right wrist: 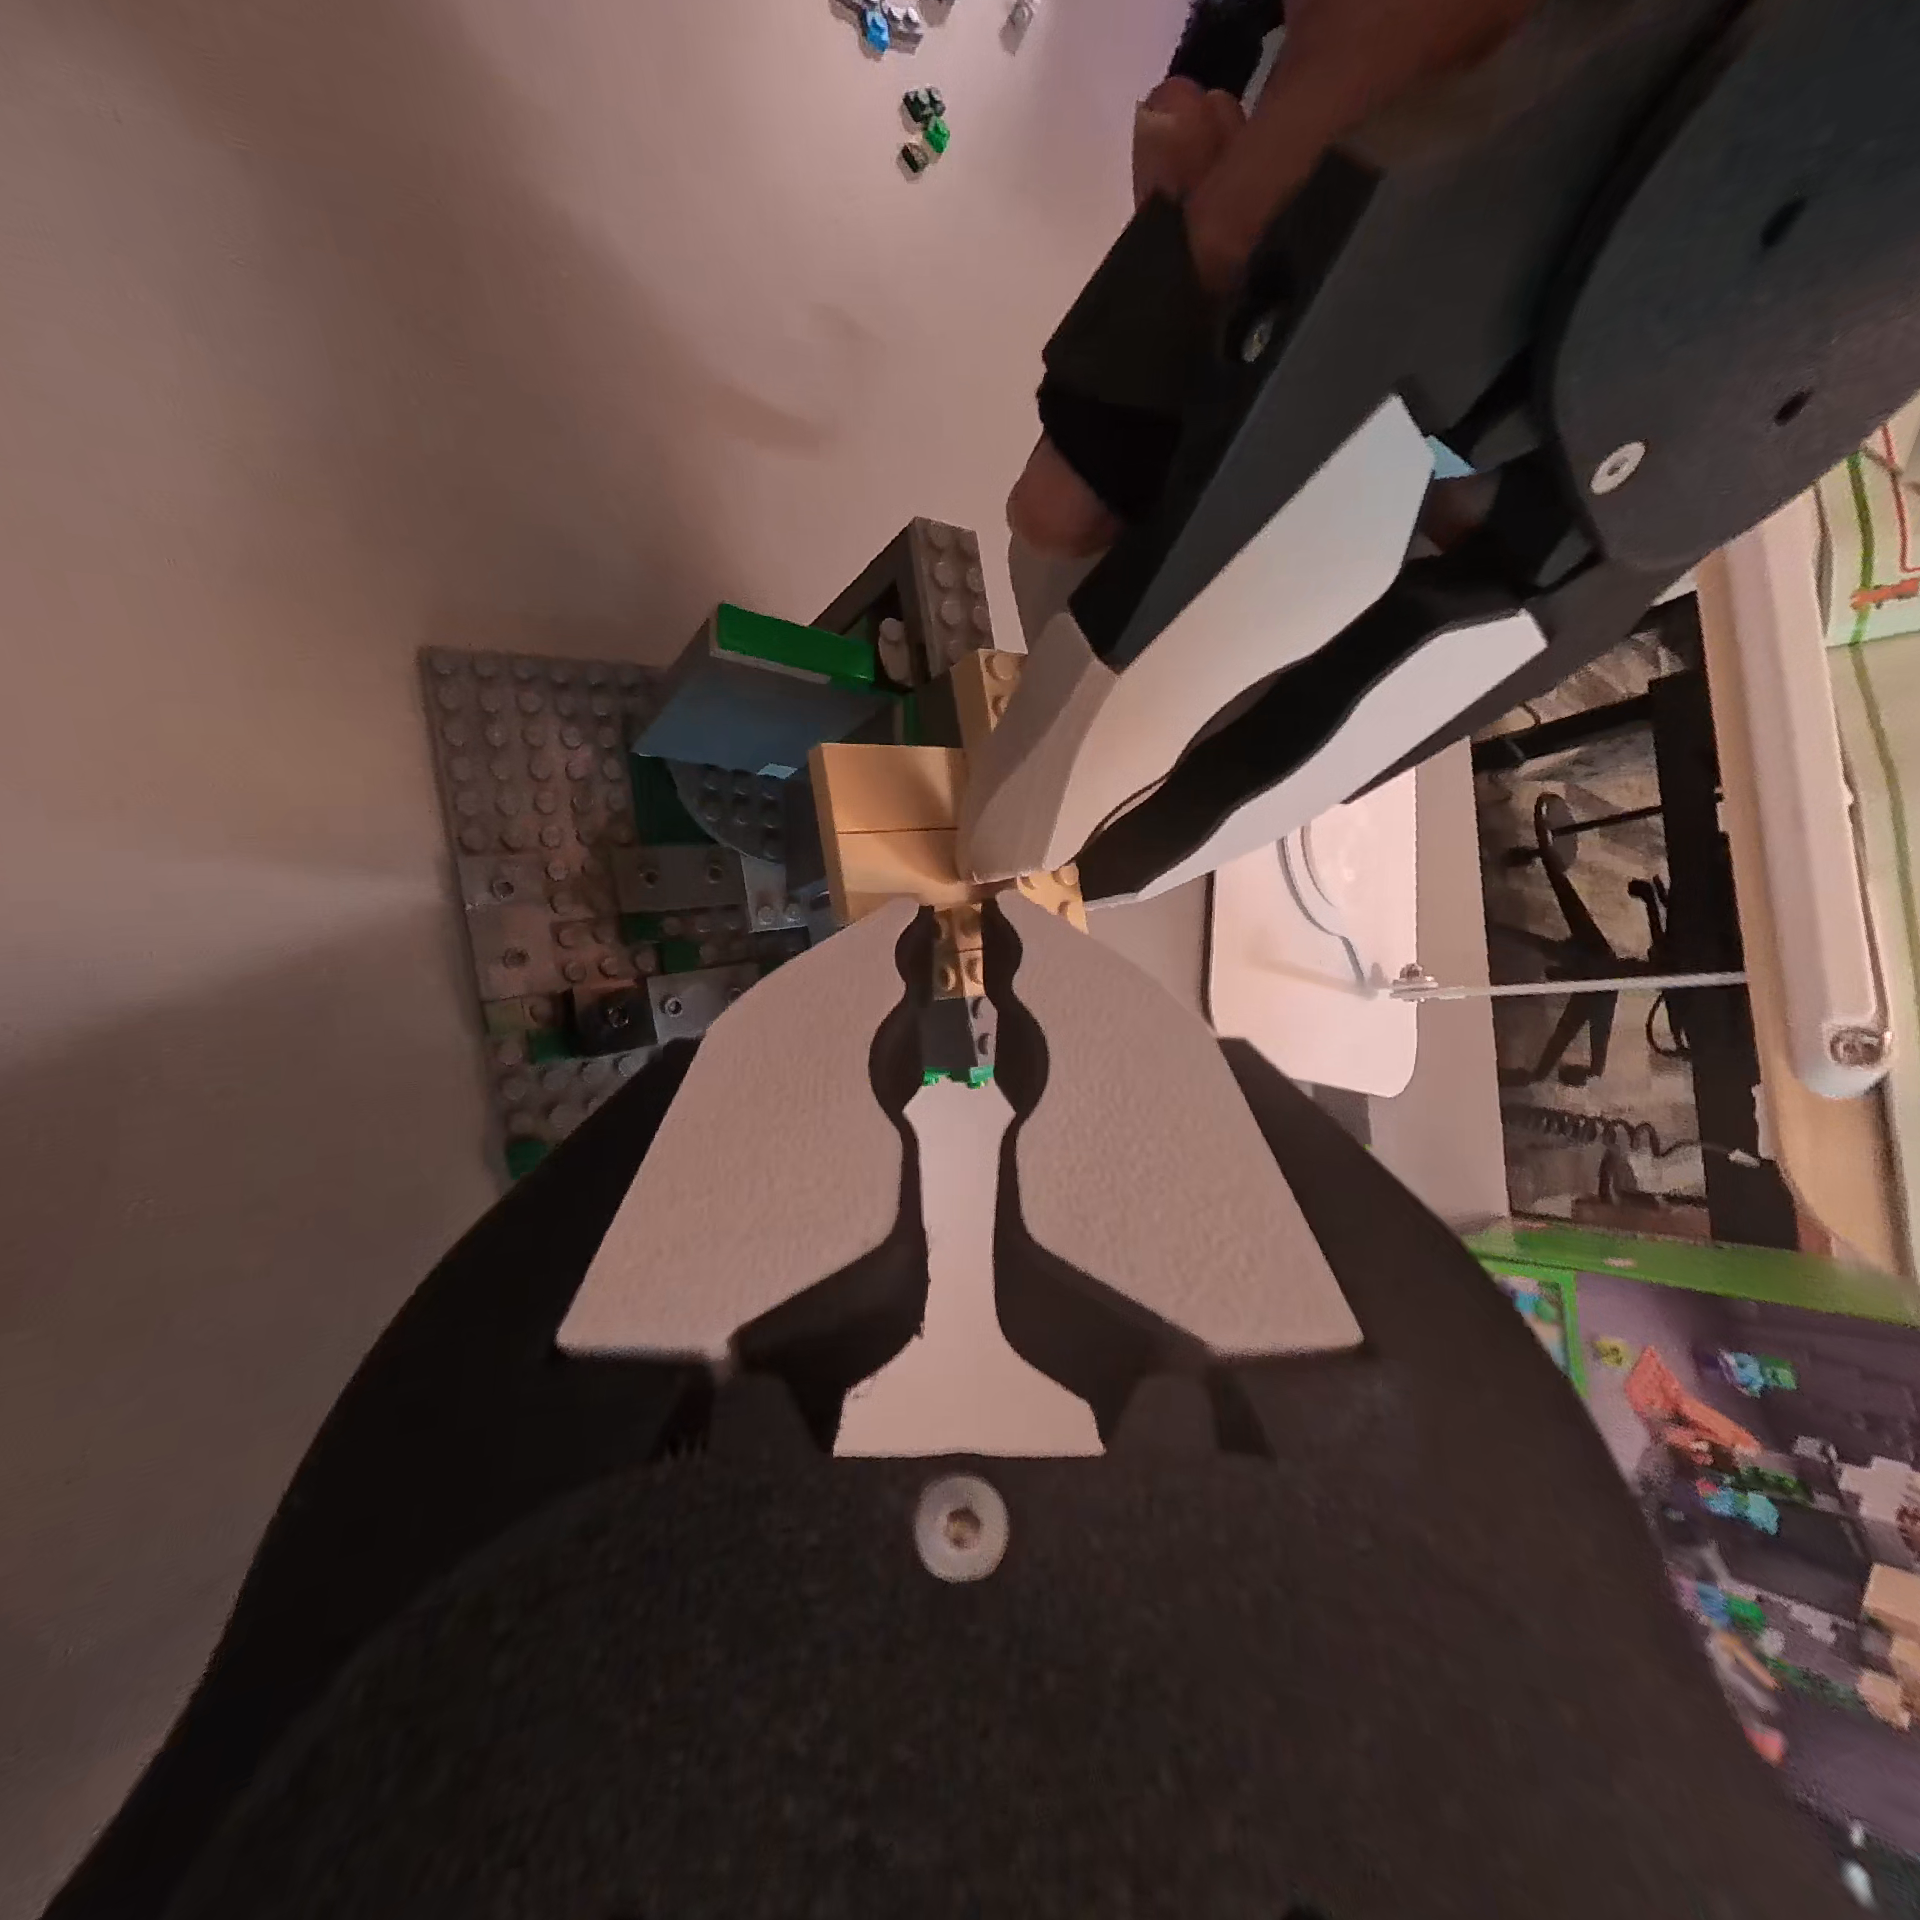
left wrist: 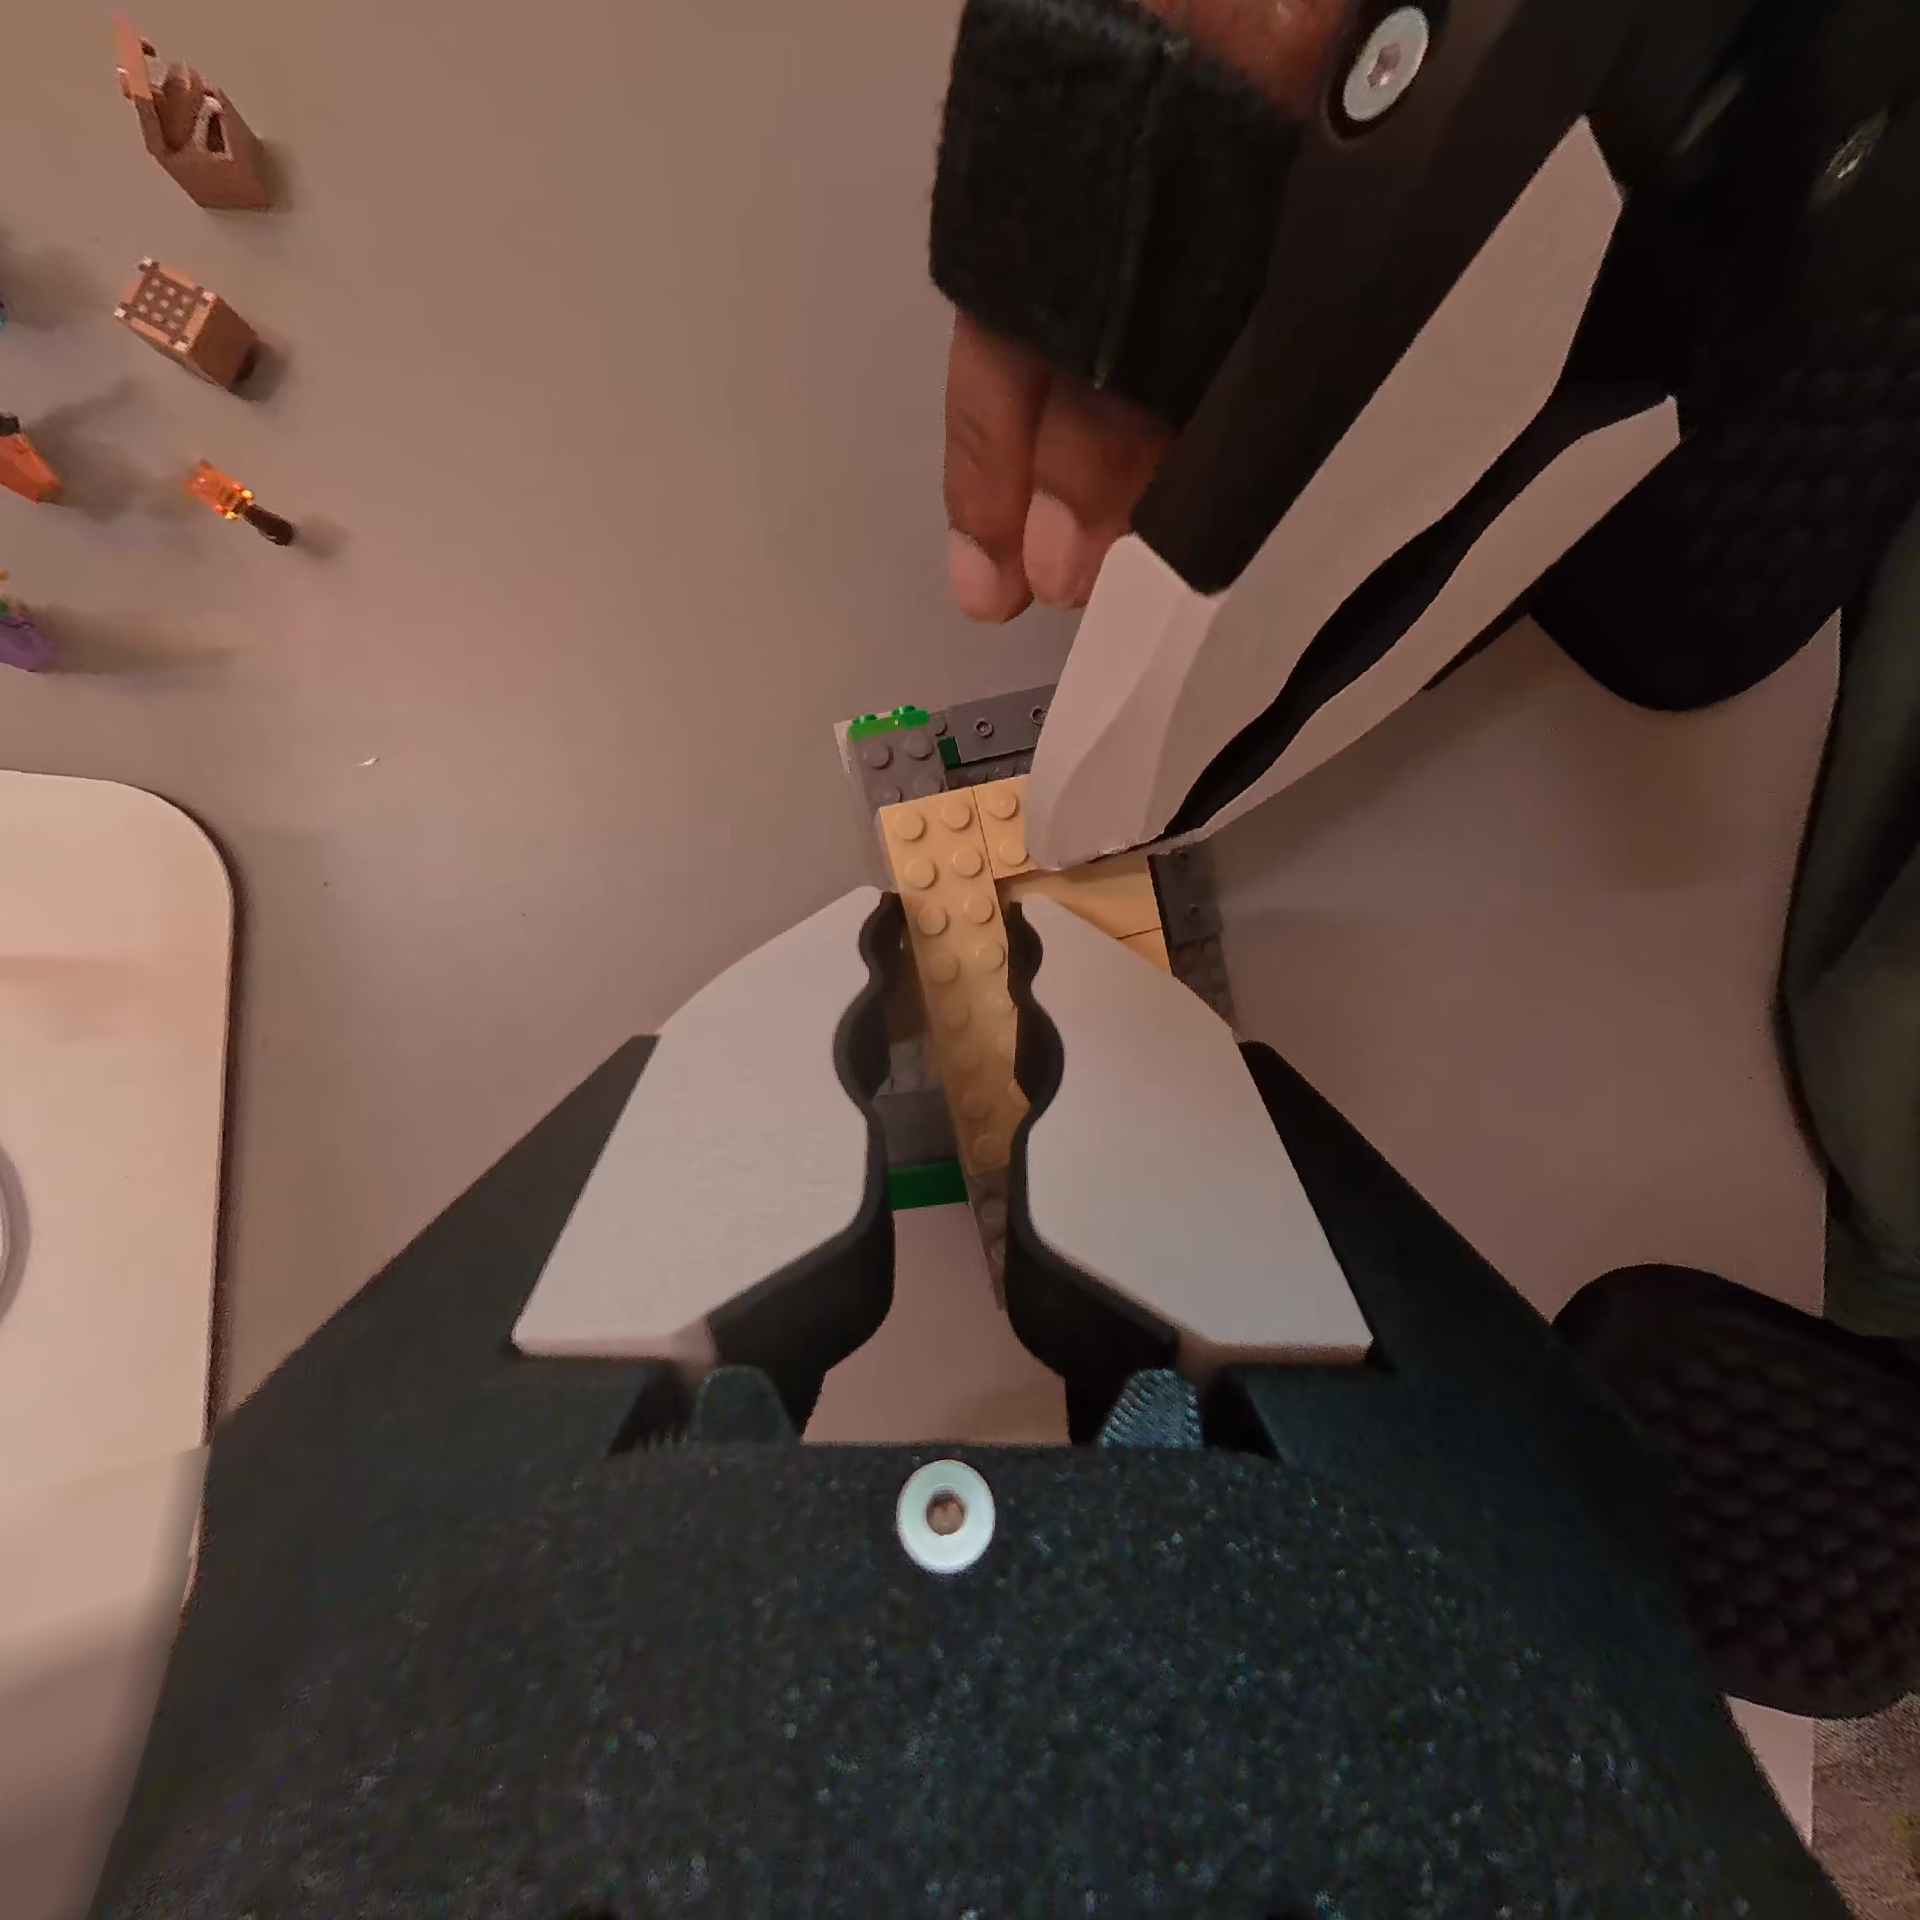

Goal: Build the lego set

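The lego build [right wrist: 727,717] stands on a grey studded baseplate [right wrist: 520,769], with grey, green and blue parts and a tan section [right wrist: 883,821] on top. In the left wrist view my left gripper [left wrist: 951,914] is shut on a long tan studded plate [left wrist: 961,935] of the build. My right gripper [left wrist: 1107,850] comes in from the upper right, its tips together on the tan bricks beside that plate. In the right wrist view my right gripper [right wrist: 961,914] is shut on a narrow tan and grey column [right wrist: 961,977]. The left gripper [right wrist: 1055,883] meets it from the upper right.
Small loose brown and orange pieces [left wrist: 182,322] lie at the far left of the table, beside a white tray [left wrist: 104,1039]. More loose pieces [right wrist: 925,125] lie at the far end. The set's box [right wrist: 1714,1507] is at the lower right. A hand [left wrist: 1018,468] holds the right gripper. Left and right tips are no more than a few centimetres apart.
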`<state>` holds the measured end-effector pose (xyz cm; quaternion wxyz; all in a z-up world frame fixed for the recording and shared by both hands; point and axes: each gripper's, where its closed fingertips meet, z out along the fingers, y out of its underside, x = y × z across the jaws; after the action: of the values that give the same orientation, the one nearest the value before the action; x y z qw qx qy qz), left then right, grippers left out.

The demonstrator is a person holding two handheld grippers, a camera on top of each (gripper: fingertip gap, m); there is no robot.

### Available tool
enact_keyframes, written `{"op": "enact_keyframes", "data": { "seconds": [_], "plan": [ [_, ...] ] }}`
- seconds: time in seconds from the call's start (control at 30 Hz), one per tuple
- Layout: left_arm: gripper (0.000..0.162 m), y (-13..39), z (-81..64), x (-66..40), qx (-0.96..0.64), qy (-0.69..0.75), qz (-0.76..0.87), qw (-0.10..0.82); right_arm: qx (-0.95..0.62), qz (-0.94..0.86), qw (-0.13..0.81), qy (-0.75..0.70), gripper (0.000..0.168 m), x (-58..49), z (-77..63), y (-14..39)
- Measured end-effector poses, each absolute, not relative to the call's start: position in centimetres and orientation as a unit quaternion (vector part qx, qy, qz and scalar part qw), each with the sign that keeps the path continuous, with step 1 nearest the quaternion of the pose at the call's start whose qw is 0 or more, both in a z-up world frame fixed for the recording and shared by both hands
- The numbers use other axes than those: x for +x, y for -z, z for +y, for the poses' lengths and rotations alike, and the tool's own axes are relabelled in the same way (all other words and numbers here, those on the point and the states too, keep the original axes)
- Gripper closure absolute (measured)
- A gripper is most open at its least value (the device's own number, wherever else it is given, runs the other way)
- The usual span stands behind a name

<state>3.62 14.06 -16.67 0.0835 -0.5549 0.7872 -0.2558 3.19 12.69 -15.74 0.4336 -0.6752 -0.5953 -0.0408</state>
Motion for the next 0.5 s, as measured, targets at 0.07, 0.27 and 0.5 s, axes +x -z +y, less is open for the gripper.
{"op": "enact_keyframes", "data": {
  "seconds": [0.07,0.27,0.5],
  "plan": [
    [0.143,16.68,14.03,3.61,-0.555,0.257,0.787,0.083,-0.688,-0.576,0.44,0.033,0.16,3.21,12.69,15.73],
    [0.143,16.68,14.03,3.6,-0.555,0.255,0.787,0.084,-0.732,-0.509,0.452,0.007,0.16,3.3,12.75,15.73],
    [0.143,16.69,14.06,3.58,-0.556,0.255,0.786,0.086,-0.758,-0.464,0.459,-0.006,0.161,3.38,12.83,15.69]
  ]
}}
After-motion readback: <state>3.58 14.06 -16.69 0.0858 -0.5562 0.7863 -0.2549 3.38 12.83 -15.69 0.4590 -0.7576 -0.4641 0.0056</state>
